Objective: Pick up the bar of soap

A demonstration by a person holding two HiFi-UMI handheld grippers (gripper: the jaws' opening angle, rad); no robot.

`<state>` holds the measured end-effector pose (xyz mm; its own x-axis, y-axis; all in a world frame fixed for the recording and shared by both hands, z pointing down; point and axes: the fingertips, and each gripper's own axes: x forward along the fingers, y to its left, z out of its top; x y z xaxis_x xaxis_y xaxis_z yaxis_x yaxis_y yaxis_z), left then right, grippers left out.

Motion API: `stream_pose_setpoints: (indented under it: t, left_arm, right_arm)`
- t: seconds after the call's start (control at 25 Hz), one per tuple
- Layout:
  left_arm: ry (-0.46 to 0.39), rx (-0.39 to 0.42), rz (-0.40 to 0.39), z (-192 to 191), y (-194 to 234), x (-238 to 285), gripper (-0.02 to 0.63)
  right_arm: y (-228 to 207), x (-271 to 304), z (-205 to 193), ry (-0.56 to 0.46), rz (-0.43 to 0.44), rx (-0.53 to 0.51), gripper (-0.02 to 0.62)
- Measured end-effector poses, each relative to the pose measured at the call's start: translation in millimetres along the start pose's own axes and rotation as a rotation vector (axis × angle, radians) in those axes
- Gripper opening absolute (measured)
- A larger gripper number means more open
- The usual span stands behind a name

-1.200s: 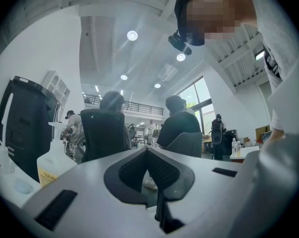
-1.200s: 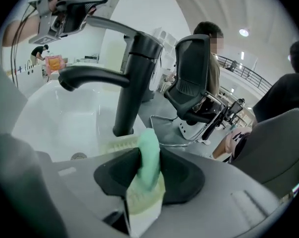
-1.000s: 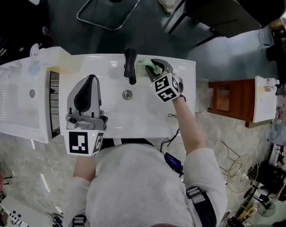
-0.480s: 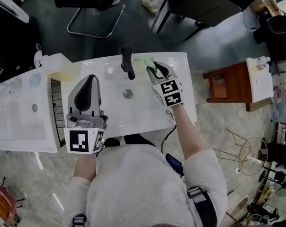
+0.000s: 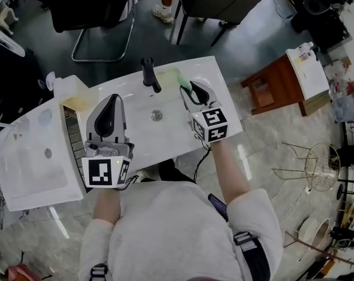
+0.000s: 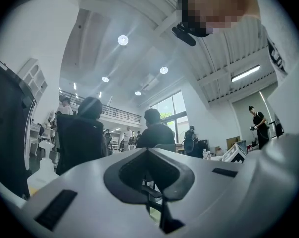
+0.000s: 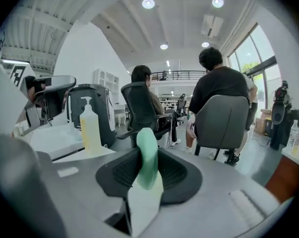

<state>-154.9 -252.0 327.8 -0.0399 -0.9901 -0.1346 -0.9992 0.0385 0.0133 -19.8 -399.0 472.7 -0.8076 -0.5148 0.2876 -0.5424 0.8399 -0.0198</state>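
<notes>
A pale green bar of soap [image 5: 184, 86] stands on edge between the jaws of my right gripper [image 5: 190, 90], lifted above the back right part of the white sink [image 5: 165, 136]. In the right gripper view the soap [image 7: 147, 155] fills the gap, and the right gripper [image 7: 148, 177] is shut on it. My left gripper [image 5: 111, 100] hovers over the sink's left side, apart from the soap. In the left gripper view the left gripper [image 6: 150, 185] has its jaws together with nothing between them.
A black faucet [image 5: 148, 73] rises at the sink's back edge, left of the soap, with the drain [image 5: 157, 115] below it. A soap dispenser with yellow liquid [image 7: 89, 127] stands at the left. People sit on office chairs [image 7: 223, 125] behind the sink. A wooden stool [image 5: 264, 91] is to the right.
My right gripper has lifted the soap up from the sink's back edge beside the faucet and rolled. The left gripper has risen a little.
</notes>
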Motion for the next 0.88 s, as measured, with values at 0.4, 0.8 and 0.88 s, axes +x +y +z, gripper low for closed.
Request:
stream_pose_setpoints:
  t: [0.4,0.8,0.88]
  left_arm:
    - [-0.009,-0.006,-0.073,17,-11,-26,0.008]
    - [-0.029,-0.013,-0.125,29,-21,-58,0.008]
    - [-0.032,-0.012,-0.136,33,-23,-65,0.008]
  right_arm:
    - [20,-72,23,-0.103,-0.143,0.064,0.116]
    - [46,-138,41,-0.194,-0.254,0.071,0.117]
    - [52,-150,46,-0.214,-0.273,0.066,0.117]
